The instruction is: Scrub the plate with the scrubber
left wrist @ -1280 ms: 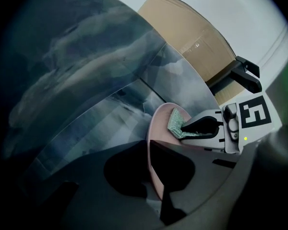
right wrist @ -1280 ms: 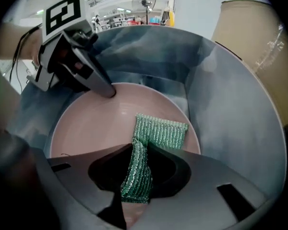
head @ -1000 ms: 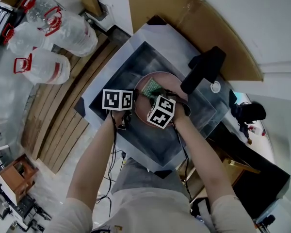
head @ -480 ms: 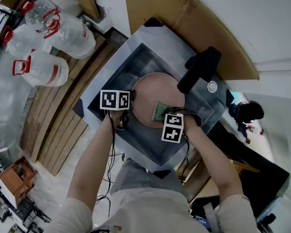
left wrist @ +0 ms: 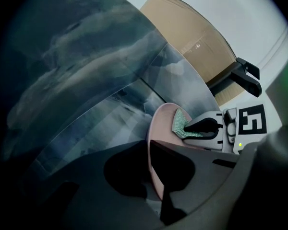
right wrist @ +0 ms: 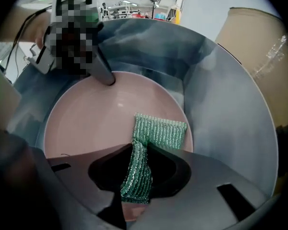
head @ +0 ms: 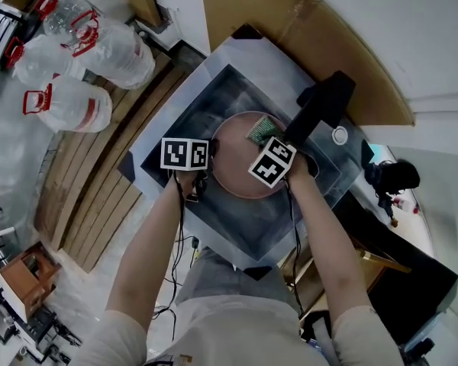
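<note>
A pink plate (head: 233, 170) lies in the steel sink (head: 214, 90). My left gripper (head: 208, 168) is shut on the plate's left rim; in the left gripper view the plate's edge (left wrist: 156, 128) runs between the jaws of the left gripper (left wrist: 148, 145). My right gripper (head: 264, 139) is shut on a green scrubber (head: 261, 130) at the plate's far right part. In the right gripper view the scrubber (right wrist: 158, 131) is folded up between the jaws of the right gripper (right wrist: 137, 171), its free half flat on the plate (right wrist: 96, 123).
A black faucet (head: 320, 109) reaches over the sink's far right corner, close to the right gripper. Brown cardboard (head: 290, 21) leans behind the sink. Large clear water jugs (head: 84, 105) stand on the floor to the left. A person's forearms hold both grippers.
The right gripper dragged the scrubber from the plate's far left down to its near right, then back up to the far right. The left gripper and the plate stayed put.
</note>
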